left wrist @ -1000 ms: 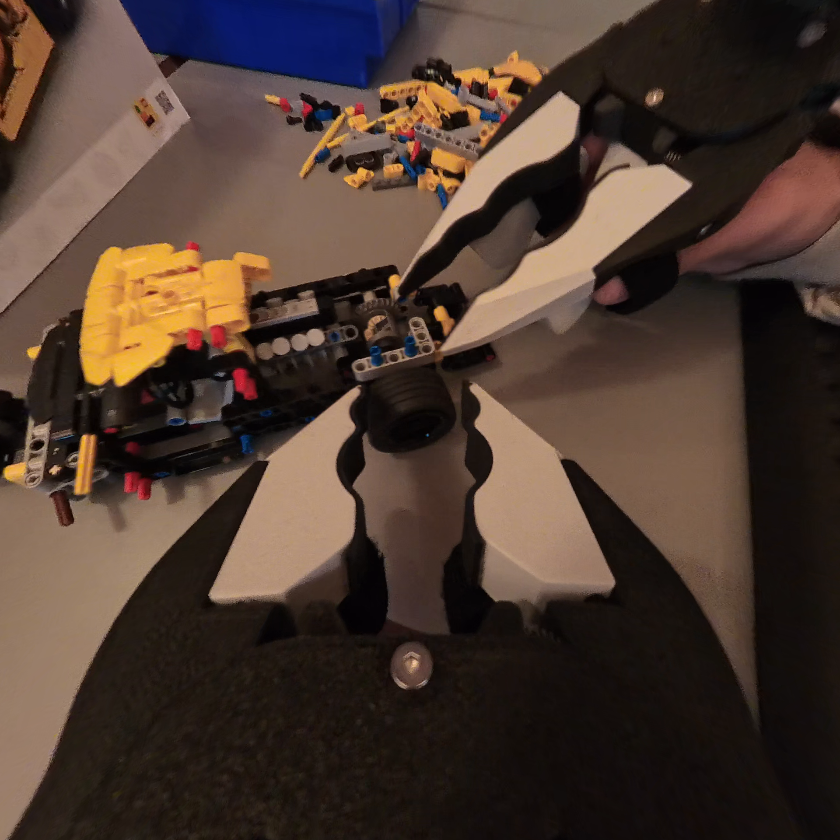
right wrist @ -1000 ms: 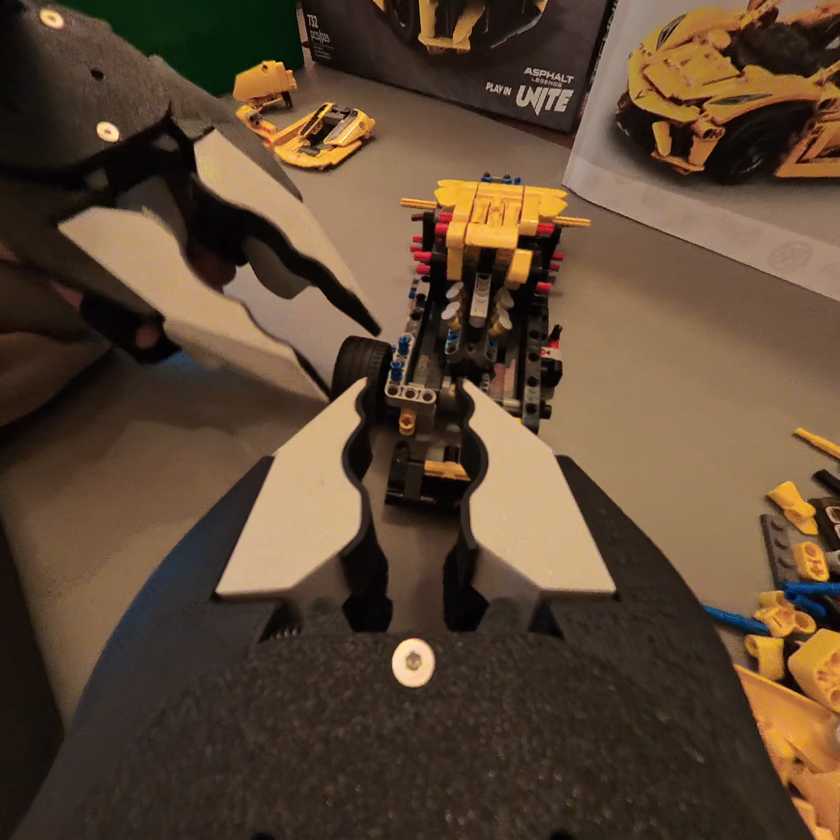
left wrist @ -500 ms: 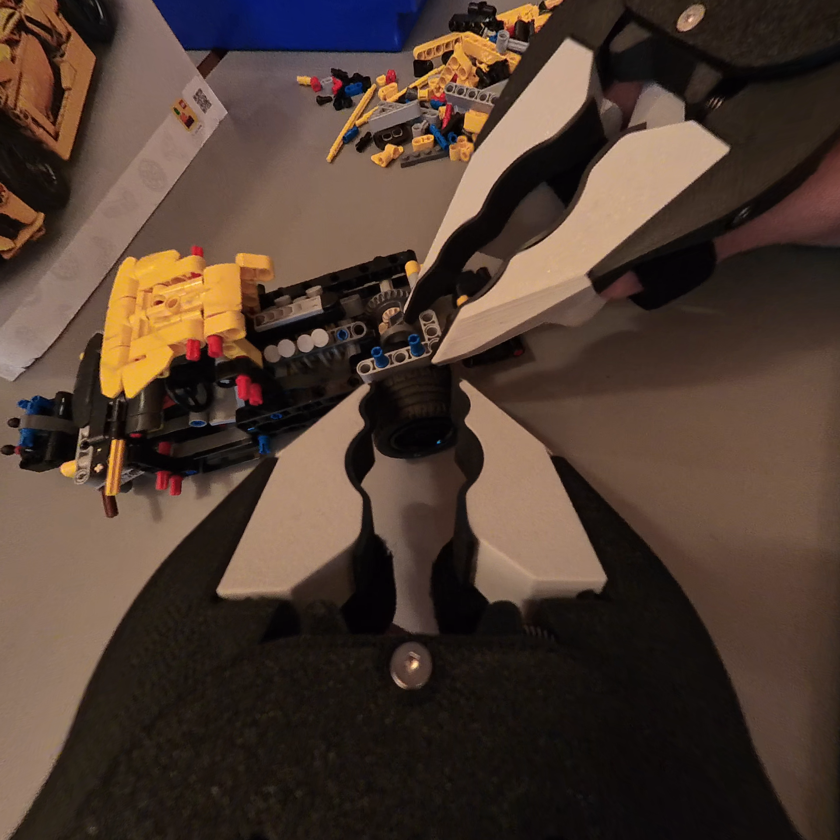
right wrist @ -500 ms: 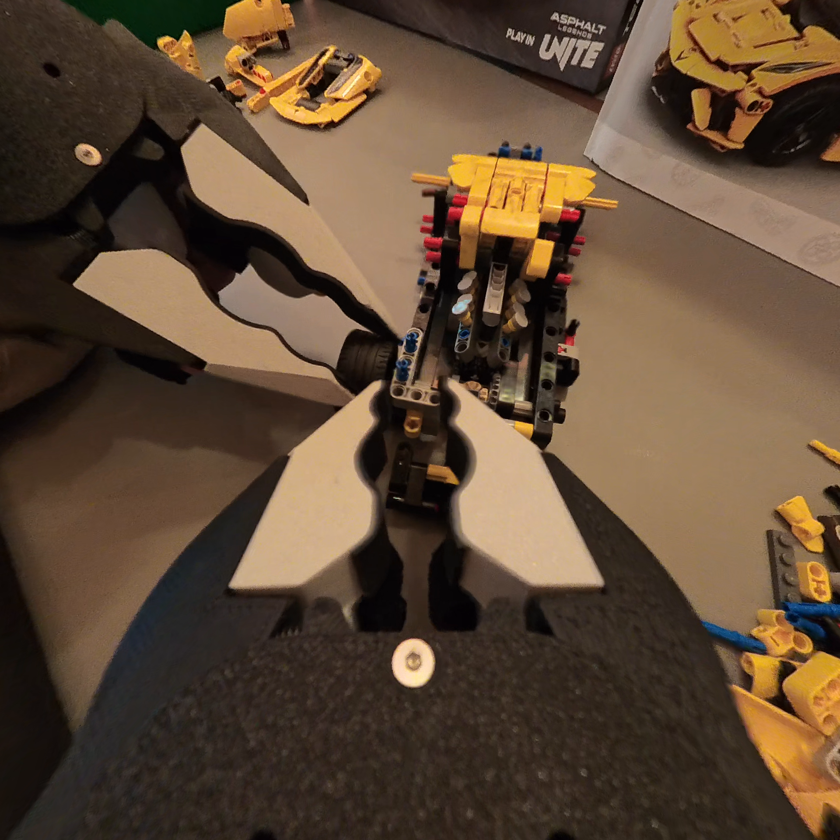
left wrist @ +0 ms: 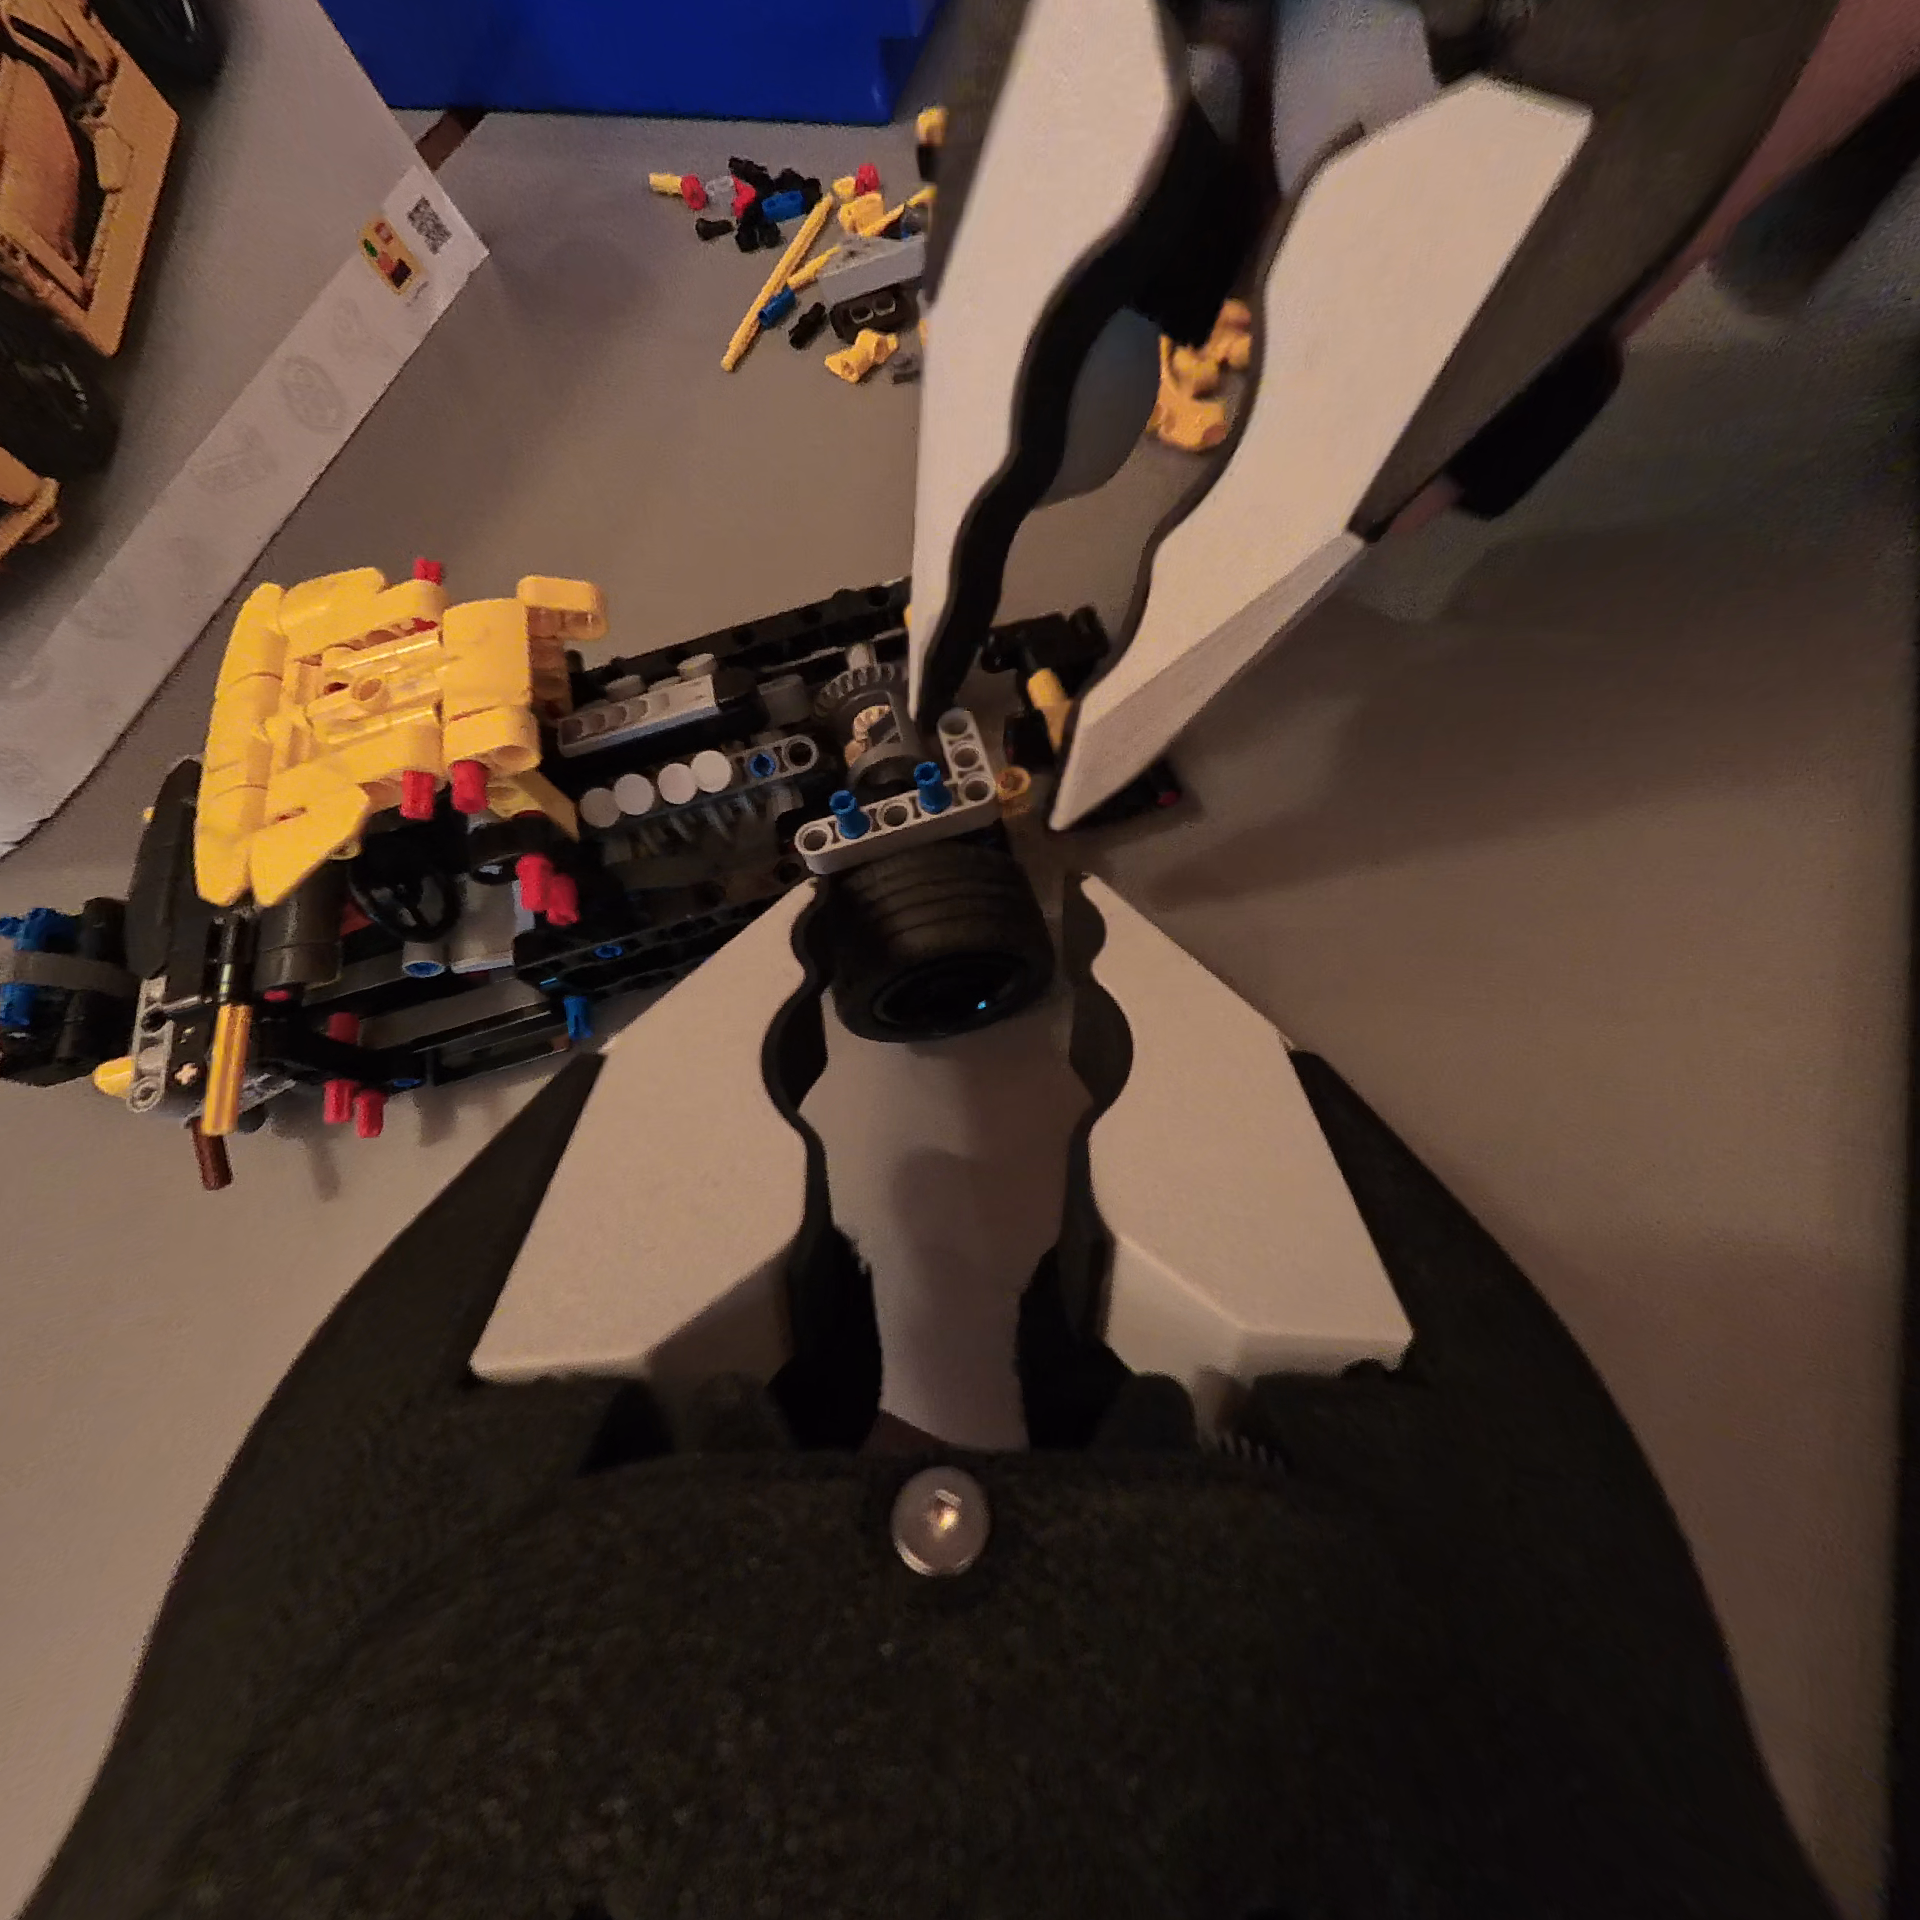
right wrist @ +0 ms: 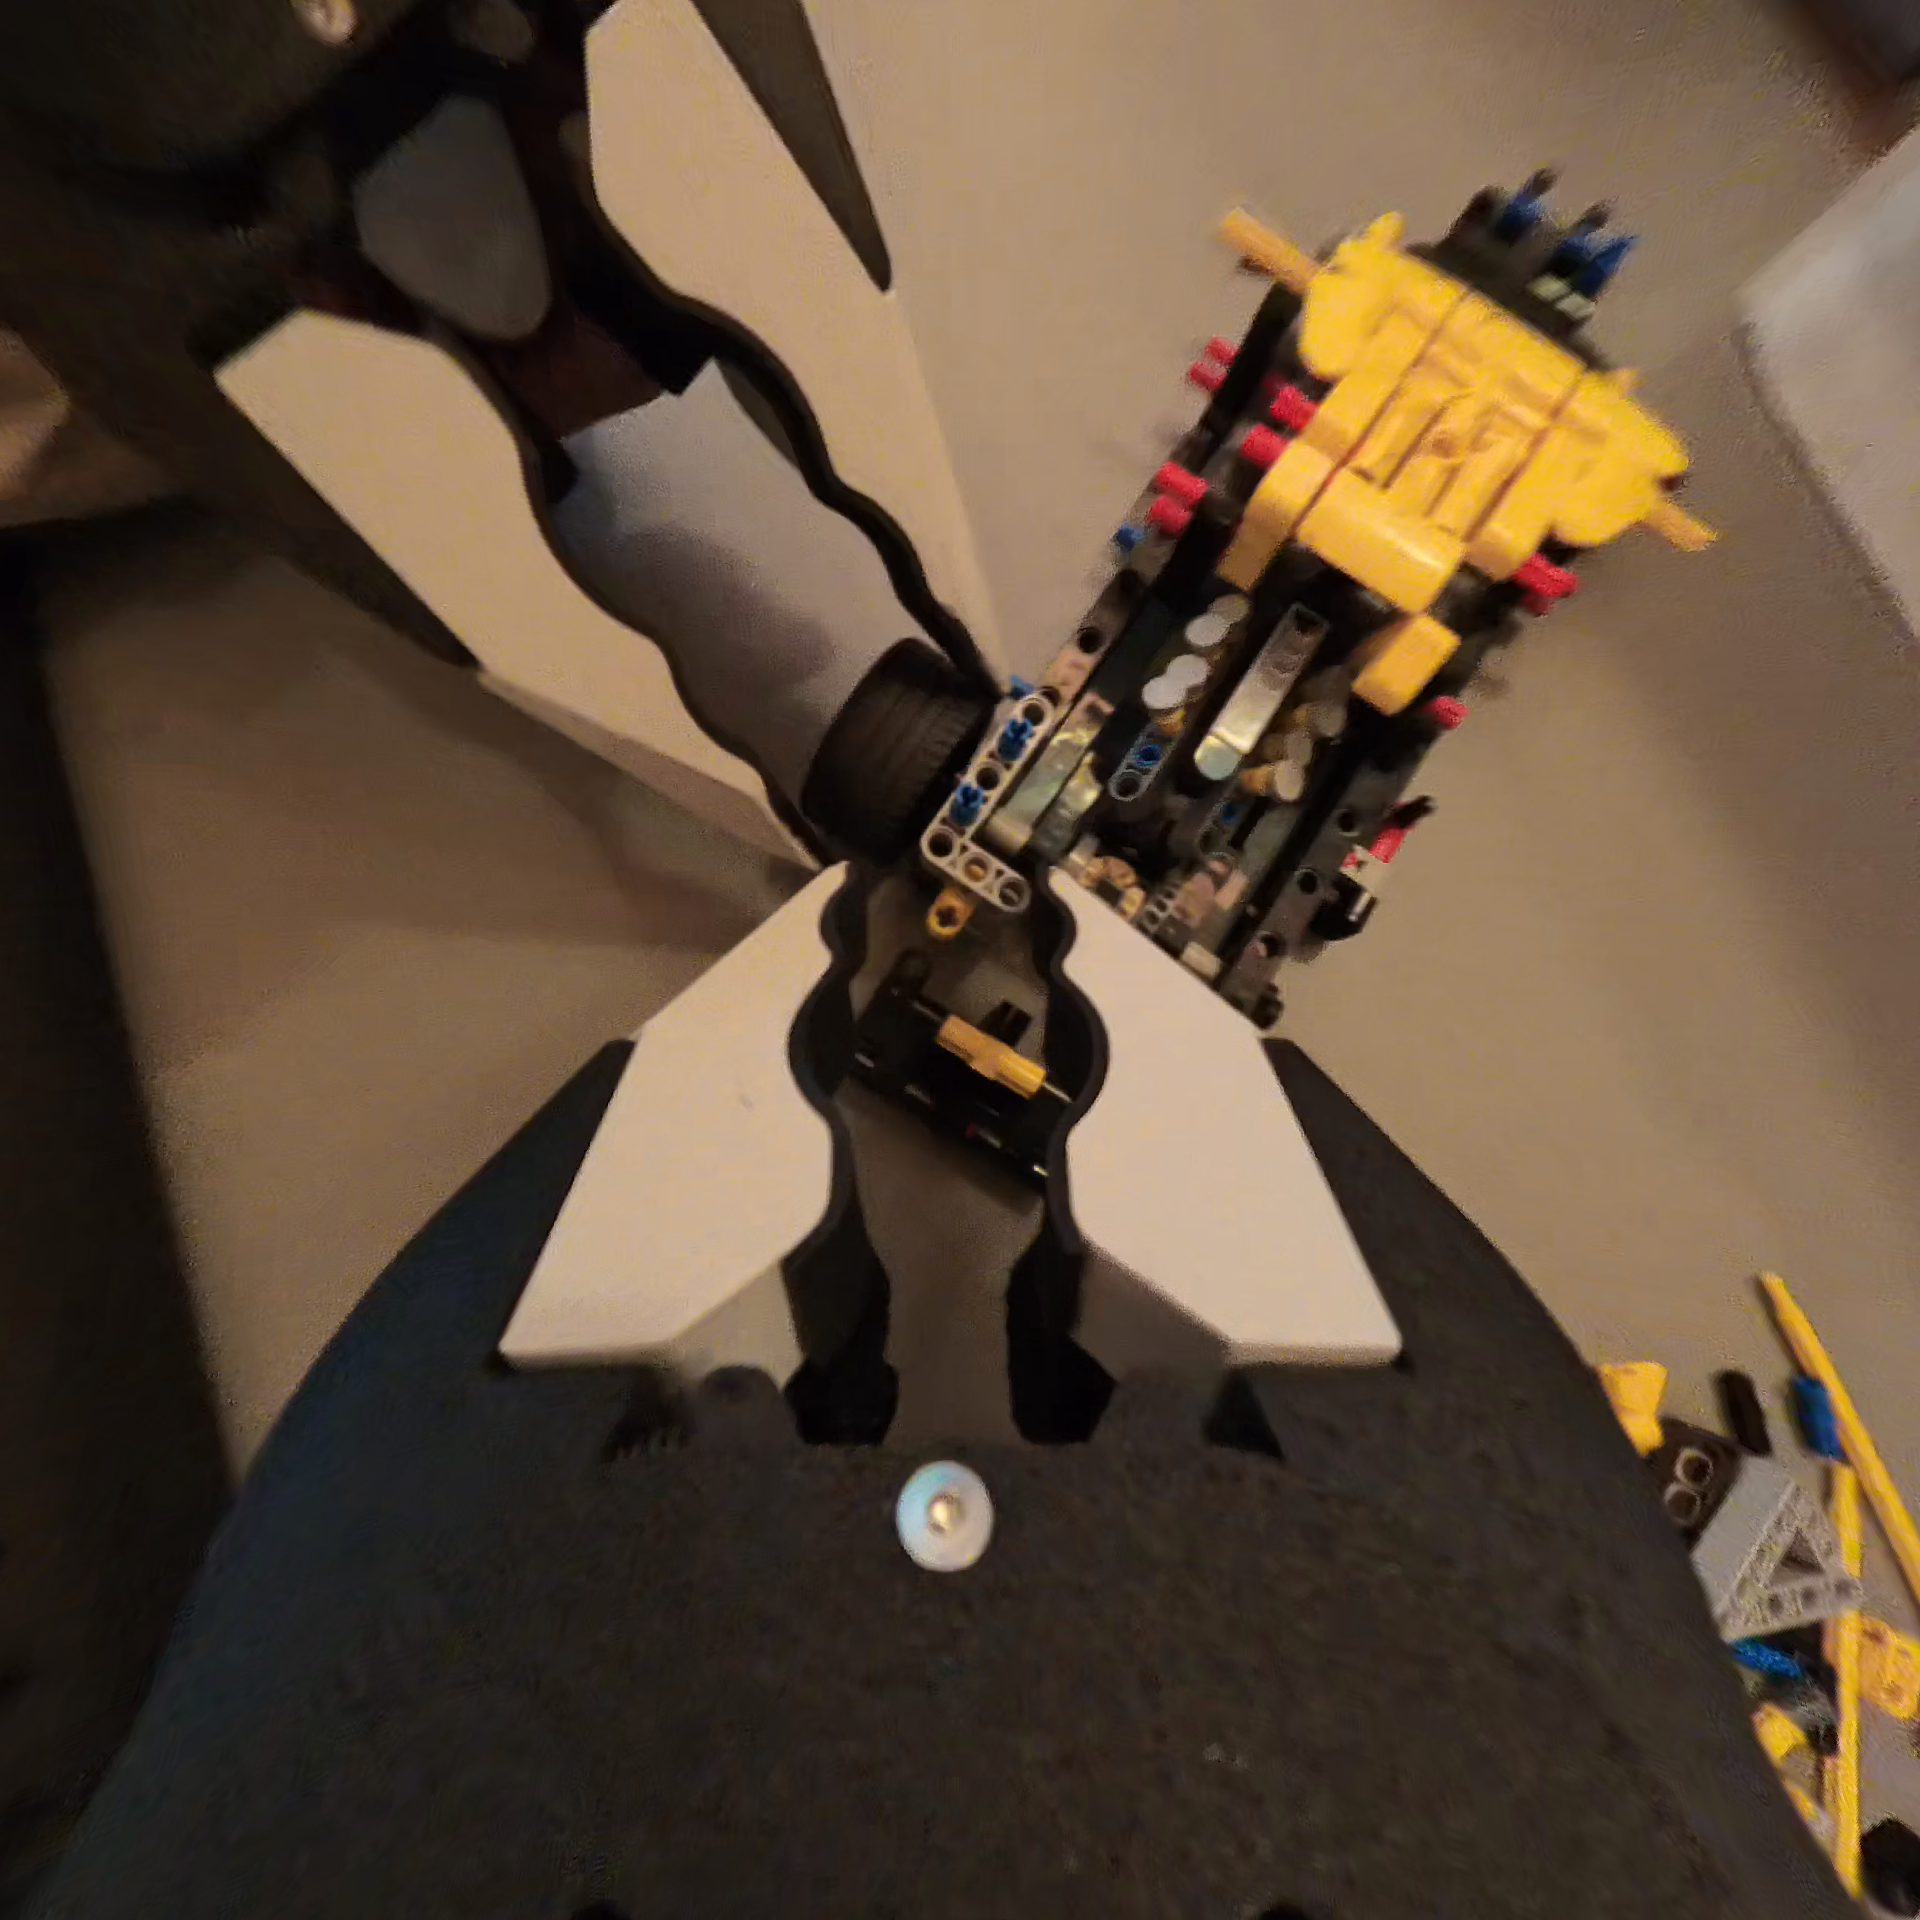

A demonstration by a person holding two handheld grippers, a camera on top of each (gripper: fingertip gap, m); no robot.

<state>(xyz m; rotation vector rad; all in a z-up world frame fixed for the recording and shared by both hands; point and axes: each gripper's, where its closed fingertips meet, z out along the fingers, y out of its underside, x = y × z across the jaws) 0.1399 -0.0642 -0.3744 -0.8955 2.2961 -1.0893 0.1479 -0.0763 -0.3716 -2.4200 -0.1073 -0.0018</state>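
A part-built brick car (left wrist: 416,790) with a black chassis and a yellow front lies on the grey table; it also shows in the right wrist view (right wrist: 1247,675). My left gripper (left wrist: 940,891) is shut on its black rear wheel (left wrist: 935,966), one finger on each side. My right gripper (right wrist: 945,878) is part open and straddles the car's black rear end with its yellow connector (right wrist: 982,1049). In the left wrist view the right gripper (left wrist: 992,769) comes down from above beside a grey beam (left wrist: 904,821). In the right wrist view the left gripper (right wrist: 909,774) pinches the wheel (right wrist: 883,758).
A pile of loose yellow, black and blue pieces (left wrist: 810,260) lies behind the car and shows at the right edge of the right wrist view (right wrist: 1787,1558). A blue bin (left wrist: 623,52) stands at the back. A printed sheet (left wrist: 260,416) lies at the left.
The right gripper has swung from the right side to point down over the car's rear. Its jaws narrowed, then widened again. The left gripper has stayed on the wheel.
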